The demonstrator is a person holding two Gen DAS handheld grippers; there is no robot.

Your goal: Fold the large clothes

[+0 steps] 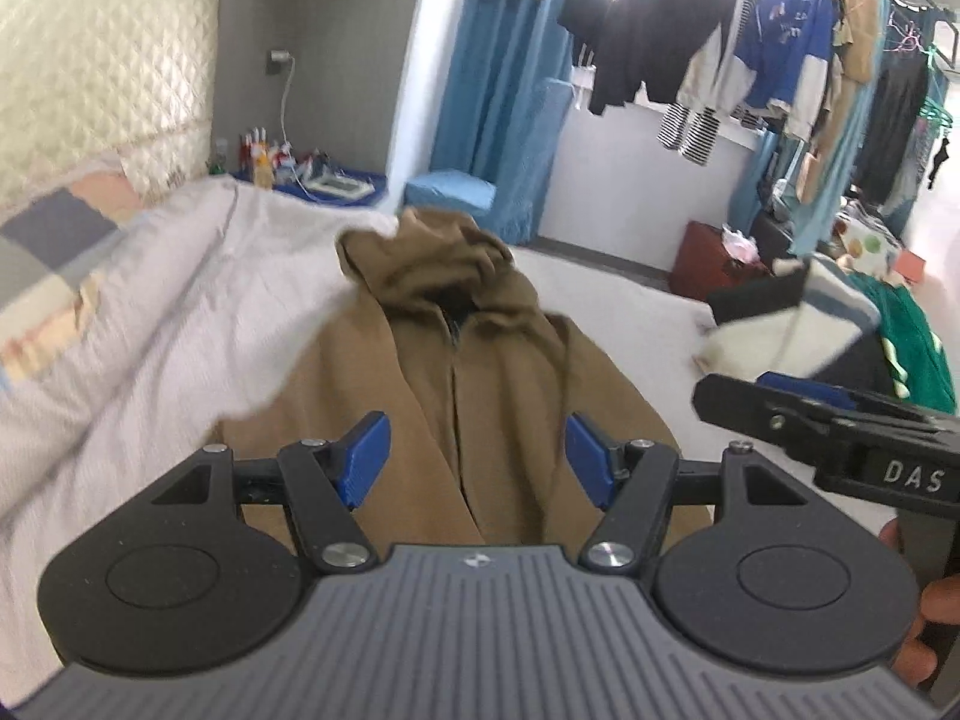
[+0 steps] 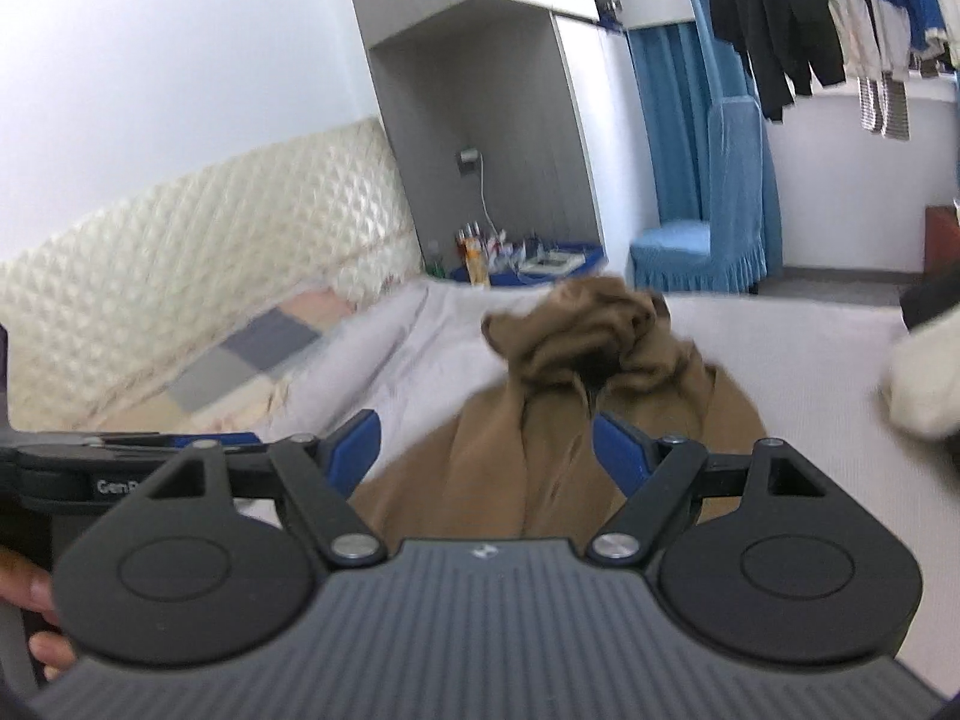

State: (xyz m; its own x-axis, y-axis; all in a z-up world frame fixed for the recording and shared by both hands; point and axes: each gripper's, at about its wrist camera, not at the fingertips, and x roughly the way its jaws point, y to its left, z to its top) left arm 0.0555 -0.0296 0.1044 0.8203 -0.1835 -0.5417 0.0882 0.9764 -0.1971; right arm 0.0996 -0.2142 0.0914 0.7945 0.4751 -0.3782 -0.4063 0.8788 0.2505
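Both tools open over one brown hooded coat on the bed.

Left tool (image 1: 477,456): two blue pads (image 1: 363,459) apart, nothing between them; right tool (image 2: 486,459) likewise, two pads apart and clear of the cloth. Each tool also shows at the edge of the other's view, side by side above the near end of the coat. One brown hooded coat (image 1: 456,372) lies front up along the bed (image 1: 150,324), hood bunched at the far end, front opening running down the middle. One pale quilt covers the bed; one patchwork cover (image 1: 54,264) lies by the quilted headboard (image 1: 102,78). One blue-covered chair (image 2: 708,228) stands beyond the bed. One rail of hanging clothes (image 1: 738,42) runs at upper right; count not readable in the blur.
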